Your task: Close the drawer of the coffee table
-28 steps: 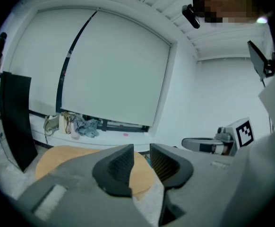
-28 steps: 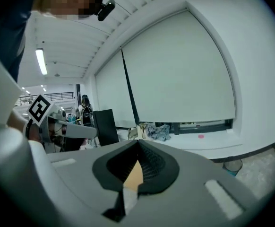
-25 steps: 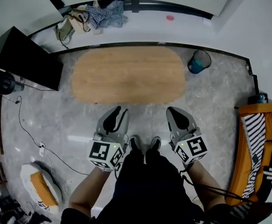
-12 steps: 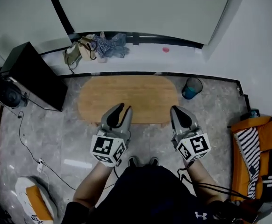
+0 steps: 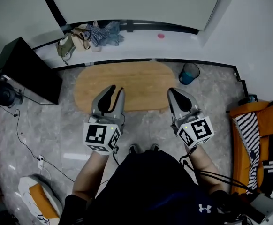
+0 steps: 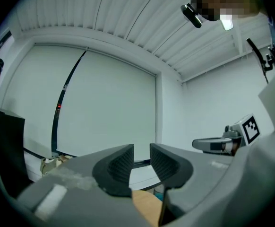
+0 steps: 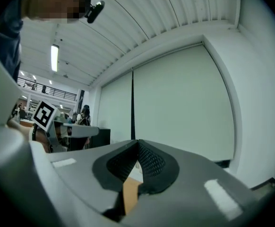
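Note:
The coffee table [image 5: 136, 81] is a low oval with a light wooden top, standing on the grey stone floor ahead of me; from above no drawer front shows. Both grippers are held level in front of my body, and in the head view their tips overlap the table's near edge. My left gripper [image 5: 116, 91] is open with a narrow gap and nothing between its jaws [image 6: 141, 151]. My right gripper [image 5: 173, 93] is shut and empty [image 7: 137, 144]. A sliver of the tabletop [image 6: 146, 208] [image 7: 129, 195] shows under the jaws in each gripper view.
A black cabinet [image 5: 26, 69] stands left of the table and a blue bin [image 5: 189, 73] at its right end. An orange seat with a striped cushion [image 5: 256, 139] is at the right. Clothes and a bag [image 5: 92, 34] lie by the far wall. A cable [image 5: 28, 142] crosses the floor.
Both grippers have risen and now overlap the table's near edge in the head view. The jaws stand as before, left open and right shut.

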A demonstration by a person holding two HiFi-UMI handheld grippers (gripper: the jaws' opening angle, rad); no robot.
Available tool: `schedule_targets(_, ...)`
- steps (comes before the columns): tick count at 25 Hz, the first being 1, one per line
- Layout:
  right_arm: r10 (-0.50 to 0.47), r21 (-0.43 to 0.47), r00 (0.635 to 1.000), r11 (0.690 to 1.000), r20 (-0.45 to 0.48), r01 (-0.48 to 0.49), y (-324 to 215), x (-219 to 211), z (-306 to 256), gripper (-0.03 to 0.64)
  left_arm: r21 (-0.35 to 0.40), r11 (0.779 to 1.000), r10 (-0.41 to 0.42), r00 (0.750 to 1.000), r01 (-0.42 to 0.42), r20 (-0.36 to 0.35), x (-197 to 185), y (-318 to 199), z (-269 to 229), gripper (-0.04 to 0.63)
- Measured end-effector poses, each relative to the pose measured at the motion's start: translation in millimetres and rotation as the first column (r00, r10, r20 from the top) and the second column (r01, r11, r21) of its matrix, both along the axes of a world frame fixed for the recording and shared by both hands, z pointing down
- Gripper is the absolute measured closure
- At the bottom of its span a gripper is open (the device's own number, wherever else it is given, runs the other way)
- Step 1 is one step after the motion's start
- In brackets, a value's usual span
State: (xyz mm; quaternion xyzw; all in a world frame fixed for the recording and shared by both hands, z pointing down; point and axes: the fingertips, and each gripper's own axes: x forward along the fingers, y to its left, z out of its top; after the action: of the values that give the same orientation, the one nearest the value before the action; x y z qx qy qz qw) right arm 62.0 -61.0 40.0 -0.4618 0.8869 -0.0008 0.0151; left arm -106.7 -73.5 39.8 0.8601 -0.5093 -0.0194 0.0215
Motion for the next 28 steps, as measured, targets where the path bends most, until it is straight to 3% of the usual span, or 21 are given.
schedule_targets(2,-0.017,0.103,1.0,0.995,0.008,0.016,7,-7,-16,0.615,0.022,1.0,0.011,1.0,-0.011,0.021,-4,-1,-2,0.482)
schedule_targets(4,-0.004,0.151,1.0,0.989,-0.012,0.006,8,-13,-21,0.615,0.05,0.998,0.023,0.998,-0.026,0.057,-5,1,-1,0.497)
schedule_targets(8,0.035,0.124,0.999,0.992,-0.017,-0.033,9,-12,-15,0.615,0.083,0.995,0.043,0.996,-0.05,0.084,-4,9,1,0.594)
schedule_targets(15,0.085,0.097,0.996,0.992,-0.037,-0.081,7,-7,-9,0.615,0.085,0.994,0.054,0.995,-0.061,0.087,-6,7,4,0.594)
schedule_targets(28,0.087,0.085,0.995,0.993,-0.043,-0.083,9,-10,-3,0.615,0.07,0.997,0.033,0.996,-0.039,0.088,-13,7,10,0.594)
